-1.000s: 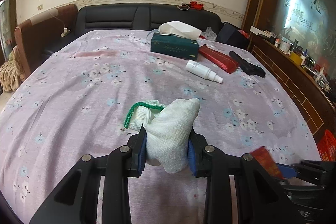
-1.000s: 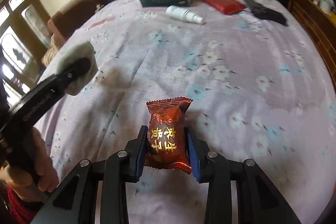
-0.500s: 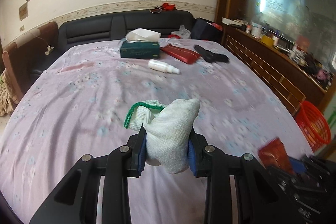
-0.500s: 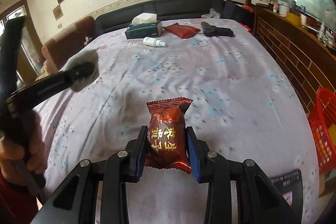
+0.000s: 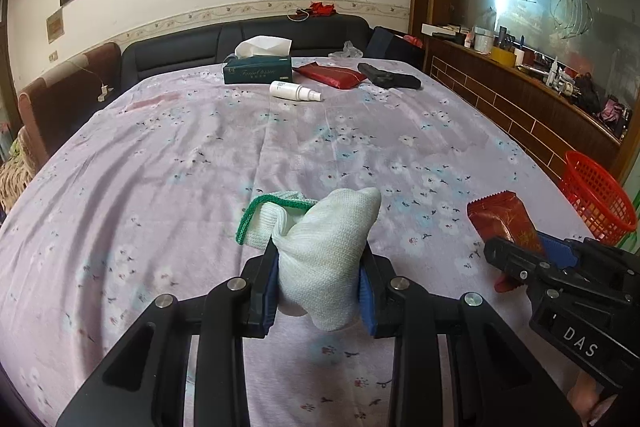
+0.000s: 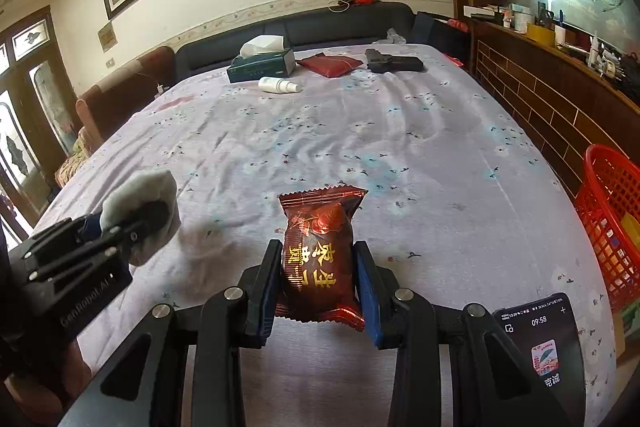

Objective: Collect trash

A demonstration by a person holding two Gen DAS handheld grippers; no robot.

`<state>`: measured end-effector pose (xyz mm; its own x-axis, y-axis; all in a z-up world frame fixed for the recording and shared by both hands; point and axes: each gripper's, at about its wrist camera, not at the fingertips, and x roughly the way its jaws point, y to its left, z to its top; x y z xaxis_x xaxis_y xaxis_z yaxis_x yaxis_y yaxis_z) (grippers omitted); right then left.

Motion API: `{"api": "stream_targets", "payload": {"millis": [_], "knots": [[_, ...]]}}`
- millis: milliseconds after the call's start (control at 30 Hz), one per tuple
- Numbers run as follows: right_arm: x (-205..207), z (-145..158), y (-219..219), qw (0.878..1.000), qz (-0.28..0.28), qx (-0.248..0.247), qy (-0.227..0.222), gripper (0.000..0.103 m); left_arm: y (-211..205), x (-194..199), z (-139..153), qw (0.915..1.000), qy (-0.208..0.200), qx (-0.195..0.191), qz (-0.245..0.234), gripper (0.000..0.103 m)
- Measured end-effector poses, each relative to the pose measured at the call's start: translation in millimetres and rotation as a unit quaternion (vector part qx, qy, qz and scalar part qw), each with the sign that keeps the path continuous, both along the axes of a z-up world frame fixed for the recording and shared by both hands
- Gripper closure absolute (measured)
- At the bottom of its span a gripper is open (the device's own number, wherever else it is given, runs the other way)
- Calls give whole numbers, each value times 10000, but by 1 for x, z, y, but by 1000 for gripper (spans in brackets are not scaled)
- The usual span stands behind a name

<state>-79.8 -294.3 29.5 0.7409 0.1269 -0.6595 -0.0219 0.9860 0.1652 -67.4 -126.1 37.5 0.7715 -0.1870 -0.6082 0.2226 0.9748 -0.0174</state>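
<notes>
Red basket (image 6: 612,223) holds yellow + other bits; tissue box (image 5: 257,69) w/ tissue.

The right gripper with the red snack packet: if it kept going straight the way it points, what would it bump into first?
Probably the bare floral tablecloth. The right gripper, shut on the snack packet, tilts downward; nothing lies ahead before the spray bottle.

Bed (image 5: 160,187): pale purple floral sheet, wrinkled.
Far end: green tissue box (image 5: 257,74), white spray bottle (image 5: 294,91), red pouch (image 5: 332,75), black object (image 5: 390,79).
Near right corner: phone (image 6: 538,343).
</notes>
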Motion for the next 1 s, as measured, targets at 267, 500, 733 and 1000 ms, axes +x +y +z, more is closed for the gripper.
{"api": "stream_targets", "payload": {"millis": [267, 500, 733, 1000], "knots": [[2, -10, -3, 10000, -31, 44, 58, 65, 0, -1, -5, 9999, 84, -96, -16, 72], [4, -13, -7, 9998, -1, 180, 97, 65, 0, -1, -5, 9999, 80, -100, 26, 72], [5, -14, -8, 9997, -1, 216, 106, 65, 3, -1, -5, 9999, 74, -139, -6, 72], [5, -14, -5, 9998, -20, 150, 93, 65, 3, 0, -5, 9998, 67, -164, -19, 72]]}}
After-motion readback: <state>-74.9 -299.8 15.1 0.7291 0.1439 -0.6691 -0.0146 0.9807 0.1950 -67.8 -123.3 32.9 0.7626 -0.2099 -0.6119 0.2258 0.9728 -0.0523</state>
